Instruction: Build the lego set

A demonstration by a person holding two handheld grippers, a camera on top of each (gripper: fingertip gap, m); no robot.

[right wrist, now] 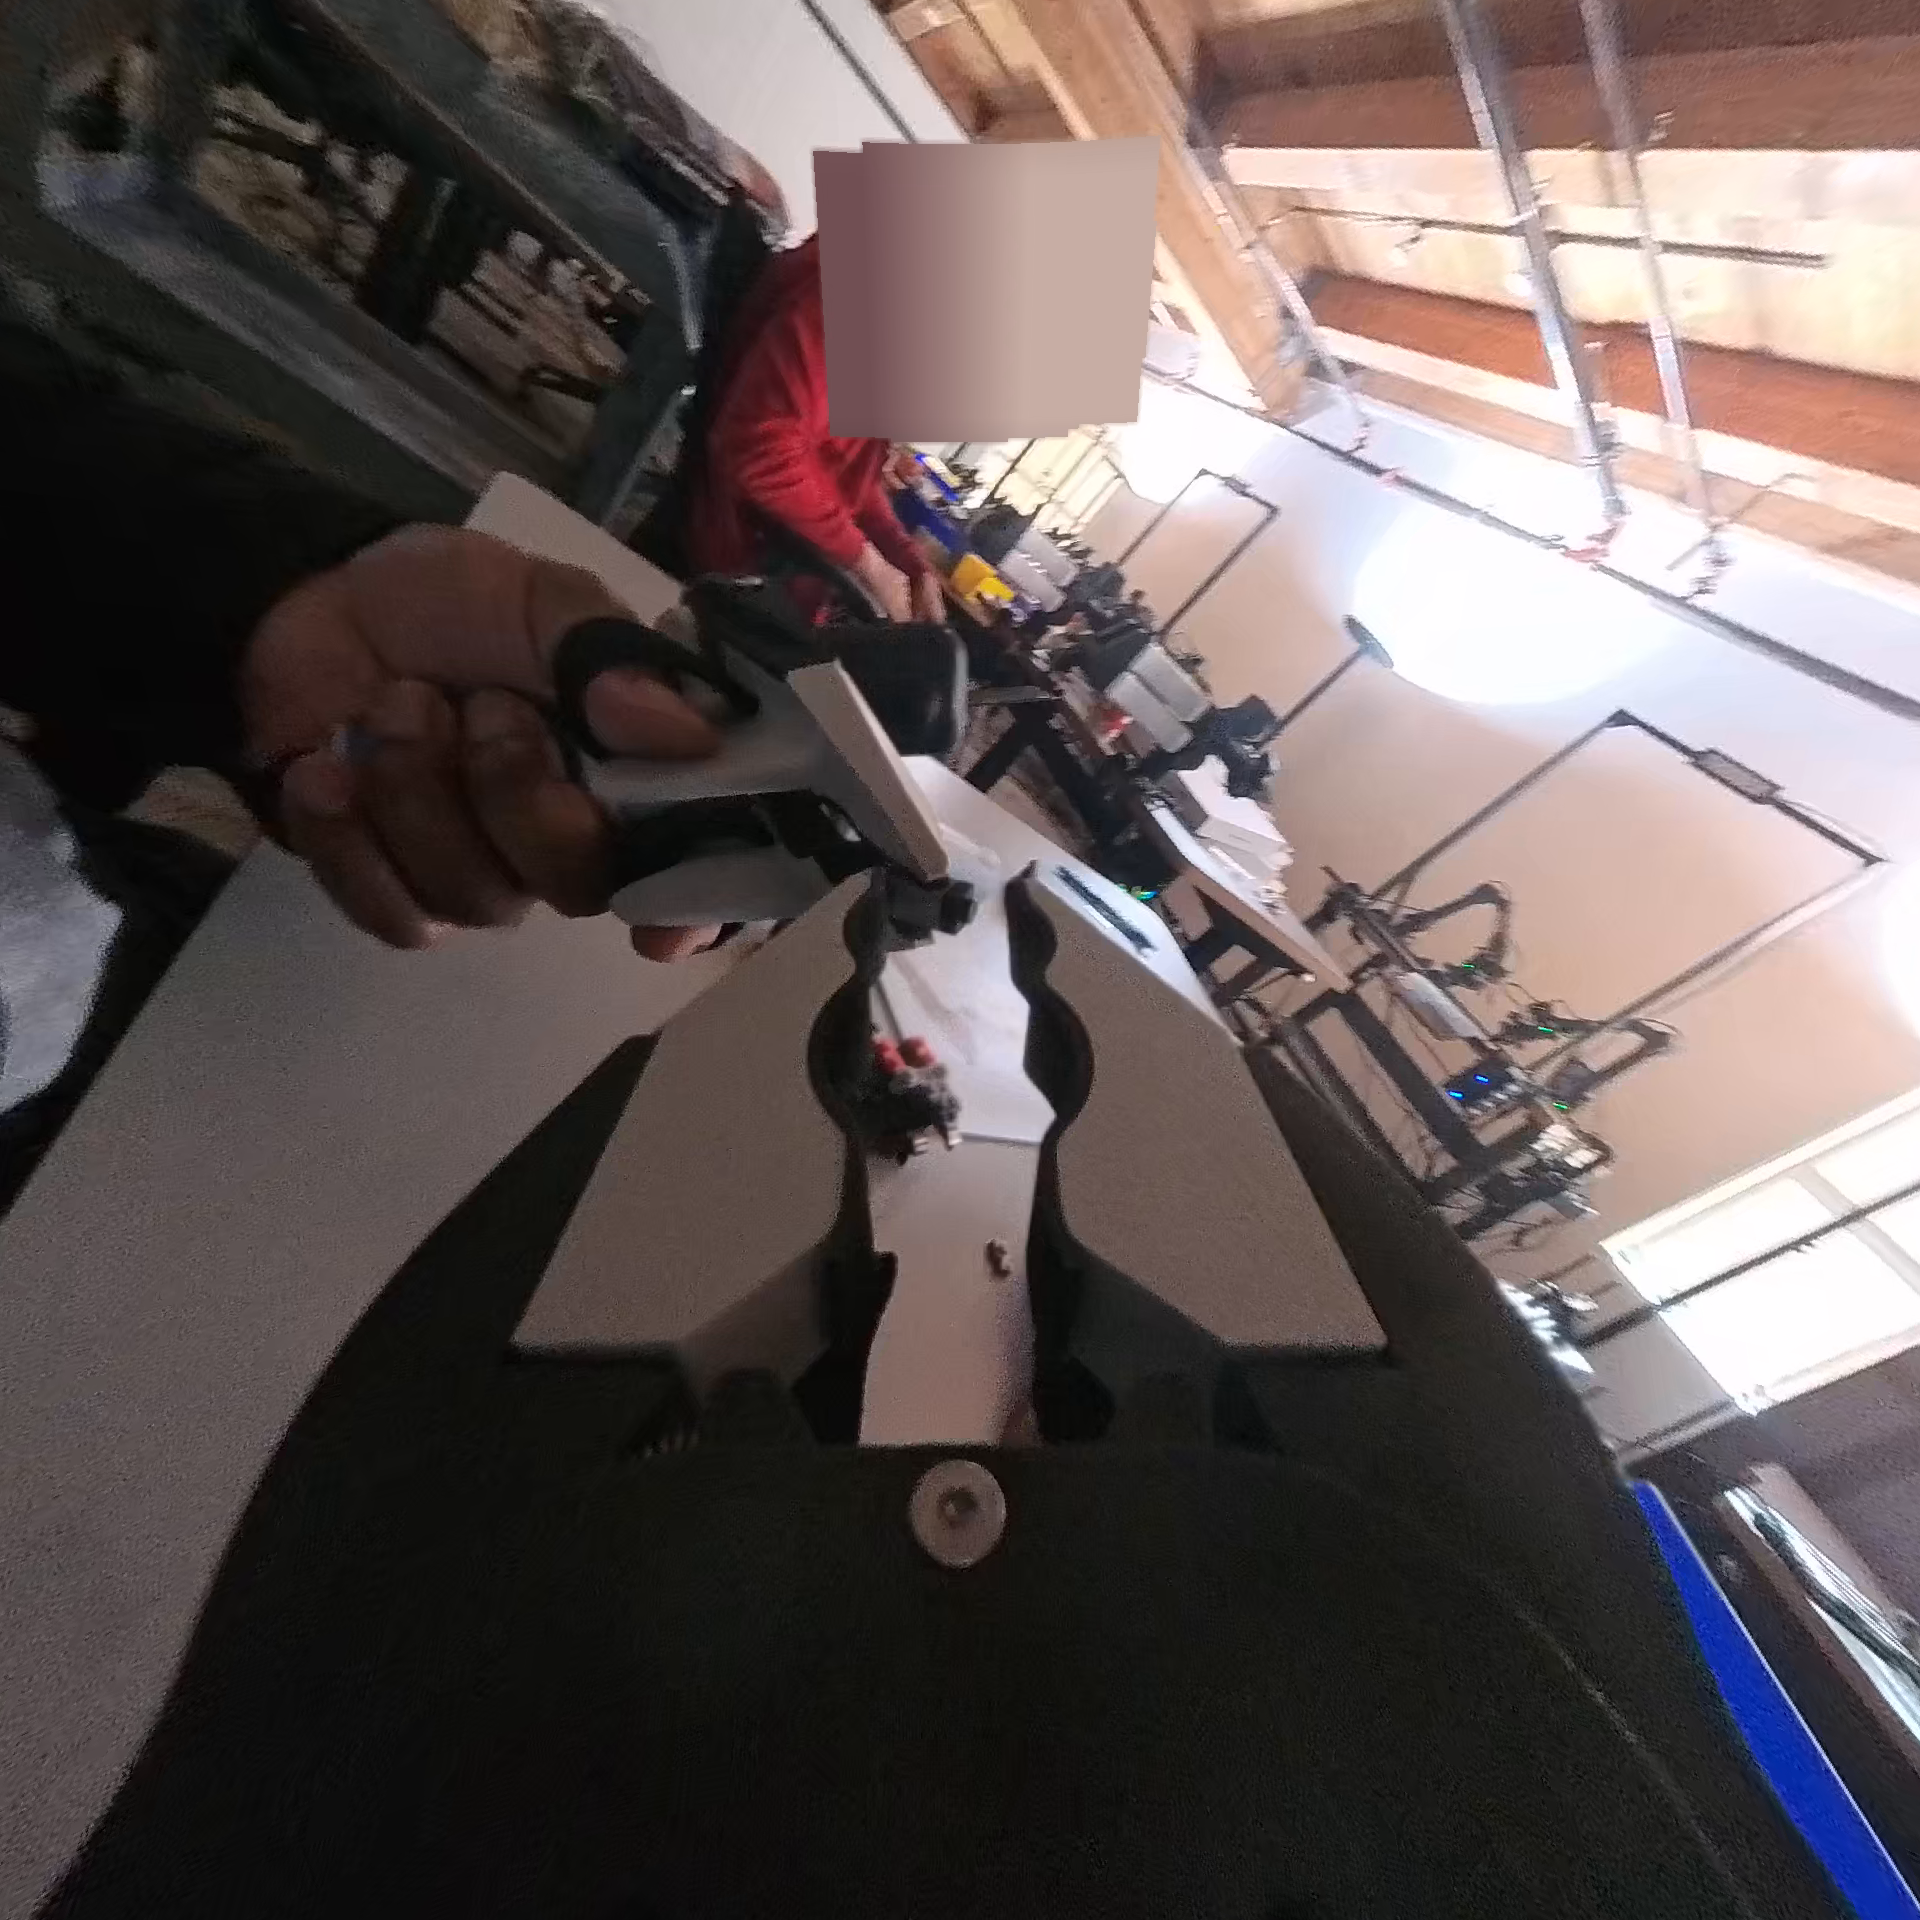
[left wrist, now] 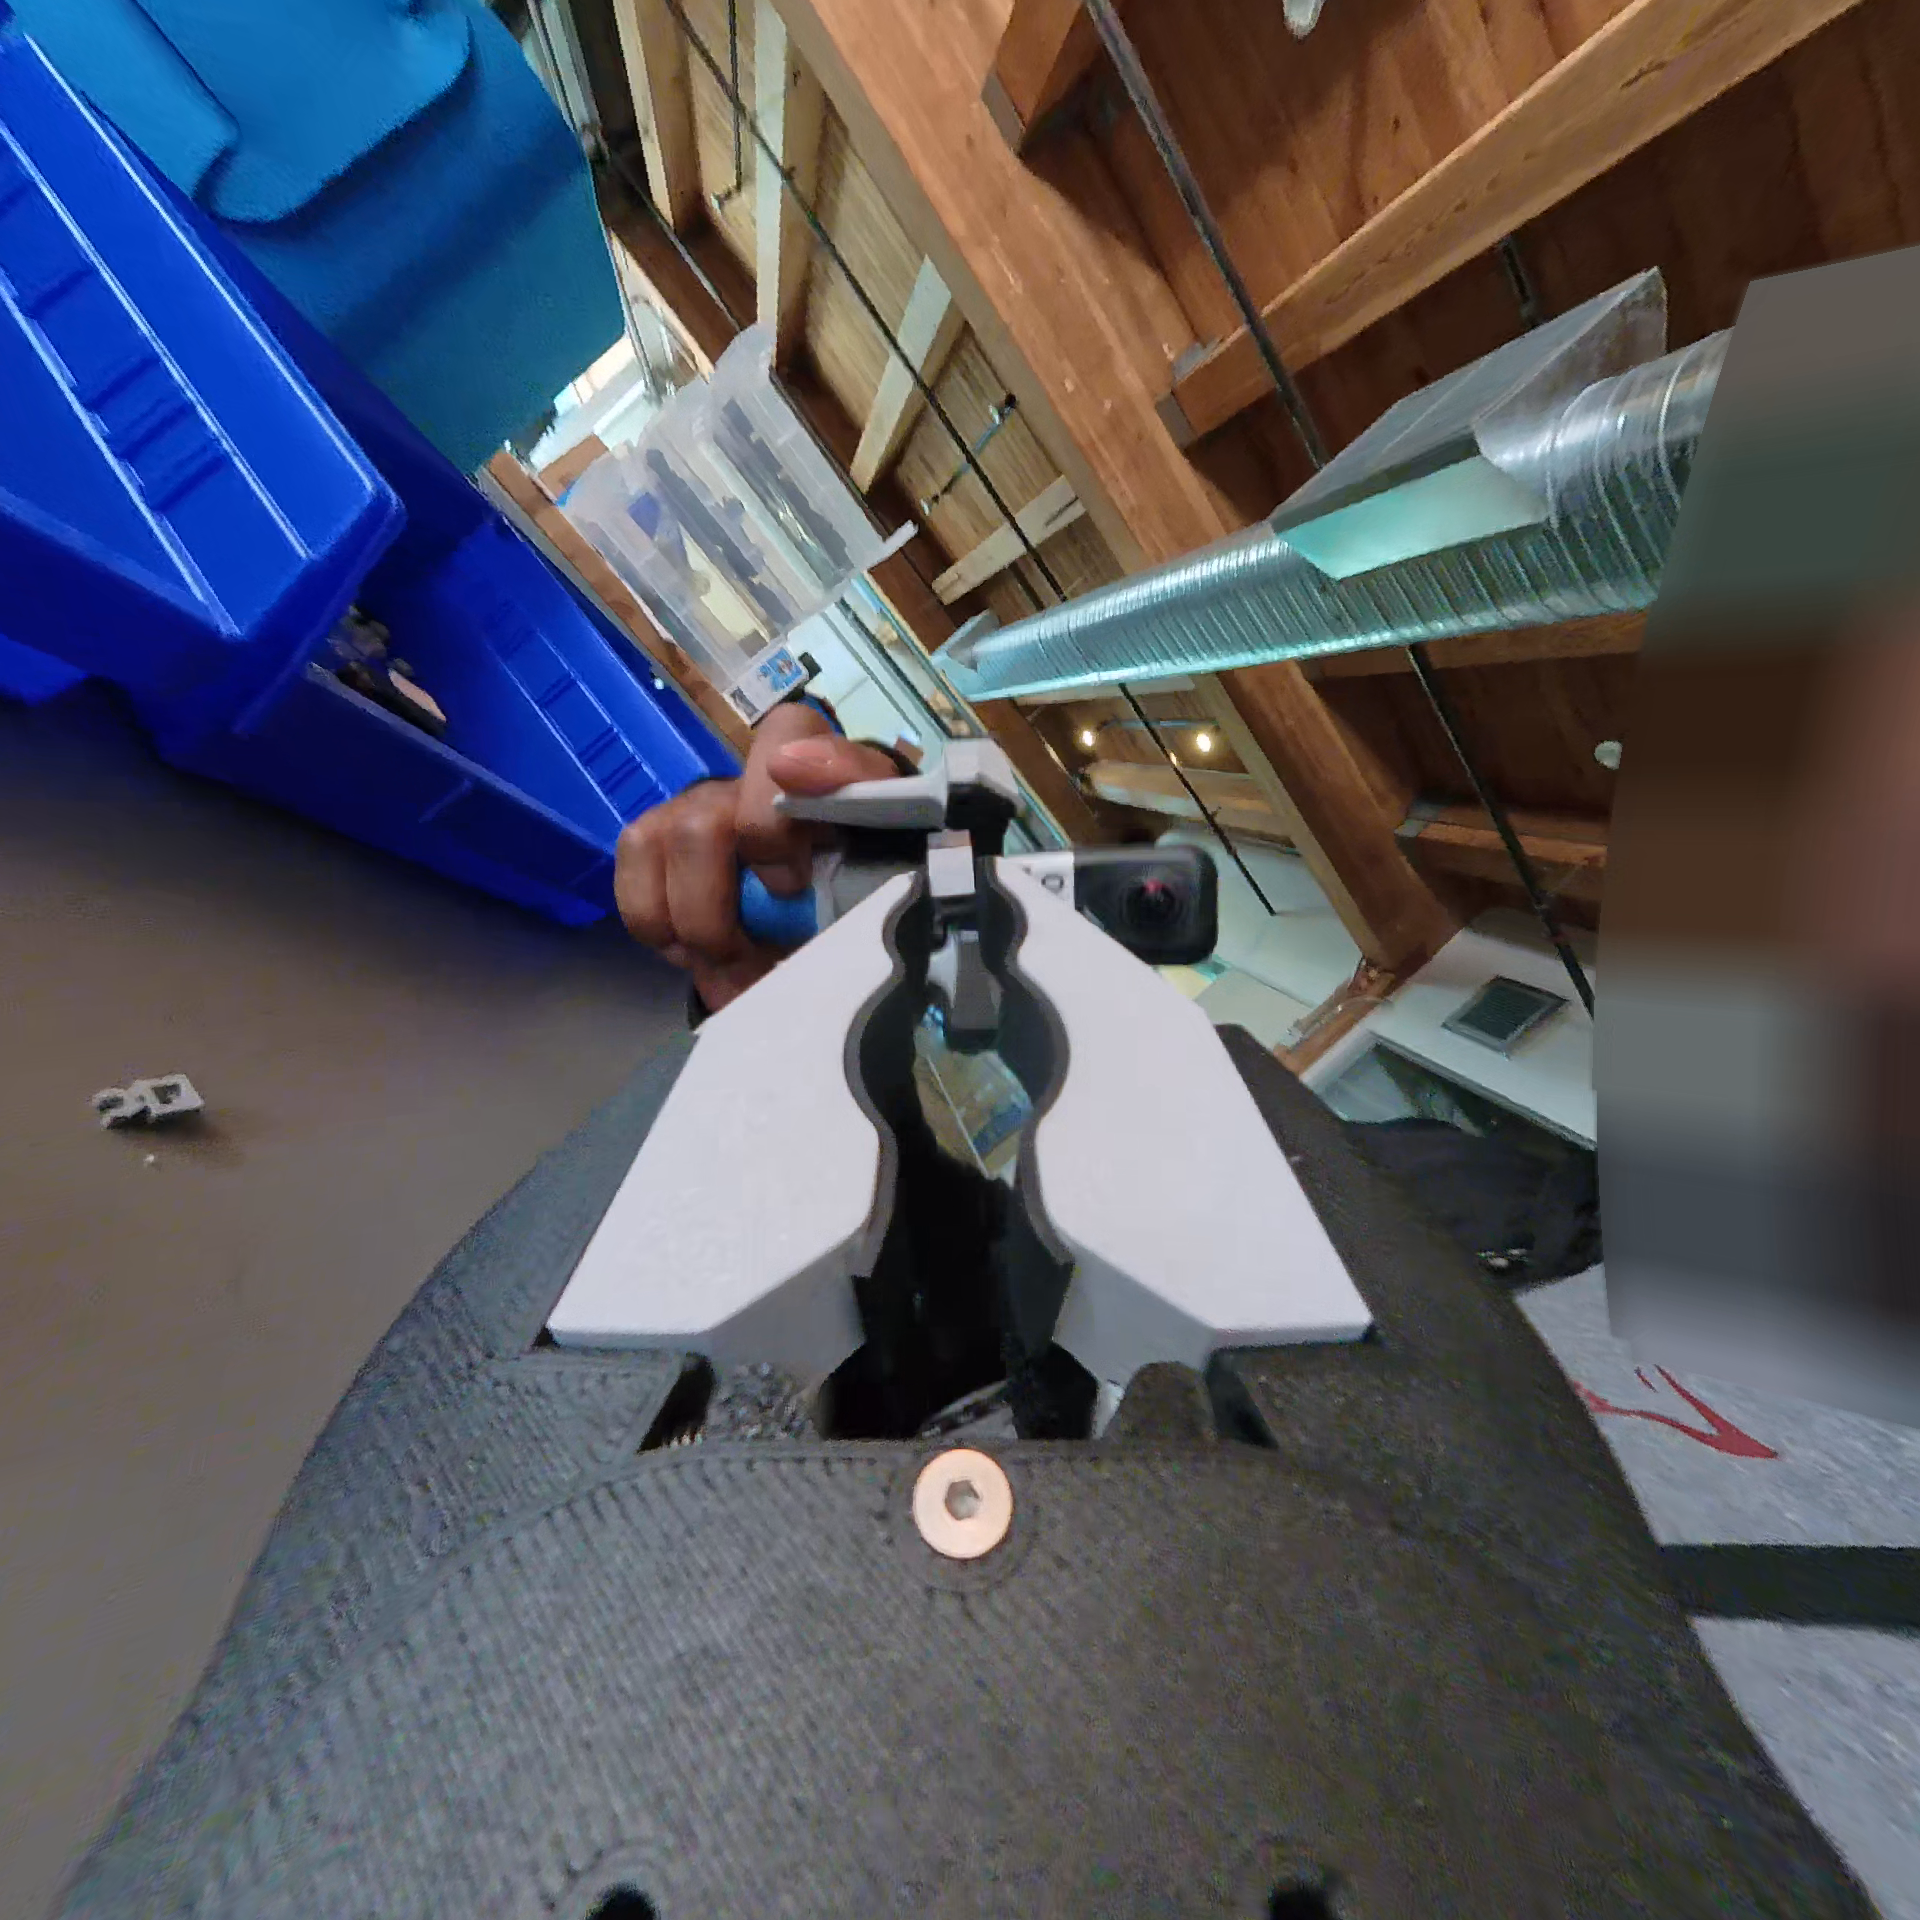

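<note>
My left gripper (left wrist: 956, 899) is shut on a small dark lego piece (left wrist: 953, 871) at its tips. The right wrist view shows this left gripper (right wrist: 920, 883), held by a hand, with the black piece (right wrist: 925, 916) sticking out from its tips. My right gripper (right wrist: 940, 883) is open, and the black piece sits just inside its left fingertip, apart from the right one. The right gripper (left wrist: 961, 810) faces the left one at close range, both held above the table. A small grey lego part (left wrist: 145, 1101) lies on the brown table (left wrist: 260, 1195).
Blue bins (left wrist: 208, 468) stand at the table's back left, with clear plastic boxes (left wrist: 727, 499) behind them. Red and black lego parts (right wrist: 906, 1091) lie on a white table (right wrist: 208, 1143) below. A person in red (right wrist: 779, 416) stands farther off. Another blue bin's edge (right wrist: 1766, 1714) shows at the lower right. Both grippers' tips are close together, under 4 cm apart.
</note>
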